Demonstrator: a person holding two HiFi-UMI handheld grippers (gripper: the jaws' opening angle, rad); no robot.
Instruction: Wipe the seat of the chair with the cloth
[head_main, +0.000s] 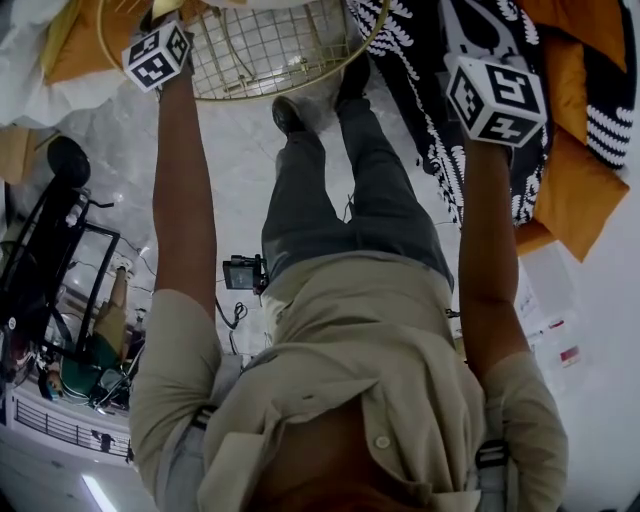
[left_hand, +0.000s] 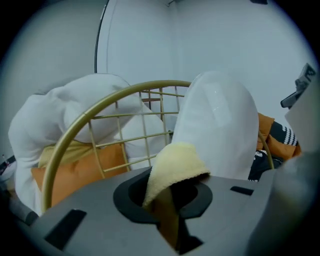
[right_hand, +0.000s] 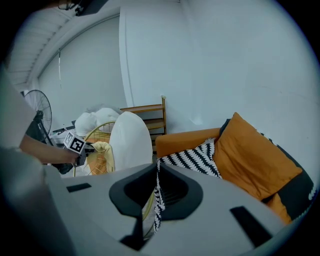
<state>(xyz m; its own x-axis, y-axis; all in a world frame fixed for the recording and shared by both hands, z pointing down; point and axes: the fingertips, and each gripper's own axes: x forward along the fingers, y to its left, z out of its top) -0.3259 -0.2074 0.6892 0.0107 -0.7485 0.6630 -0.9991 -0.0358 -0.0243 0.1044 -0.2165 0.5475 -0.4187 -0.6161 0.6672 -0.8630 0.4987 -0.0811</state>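
A gold wire chair (head_main: 262, 52) stands in front of the person's feet, with a white rounded back (left_hand: 220, 127) and a gold hoop frame (left_hand: 95, 112). My left gripper (left_hand: 172, 200) is shut on a pale yellow cloth (left_hand: 175, 167), which sticks up out of the jaws just short of the chair. In the head view its marker cube (head_main: 157, 55) hangs over the chair's rim. My right gripper (right_hand: 155, 200) is shut on the edge of a black-and-white patterned throw (right_hand: 192, 157); its marker cube (head_main: 495, 100) is over that throw. The seat surface is hidden.
An orange sofa (right_hand: 187, 140) with orange cushions (right_hand: 252, 157) lies to the right. White pillows (left_hand: 65, 112) and an orange cushion (left_hand: 80, 172) sit behind the chair. A wooden shelf (right_hand: 147, 115) stands at the wall. A fan (head_main: 62, 160) and cabled gear (head_main: 85, 370) crowd the left floor.
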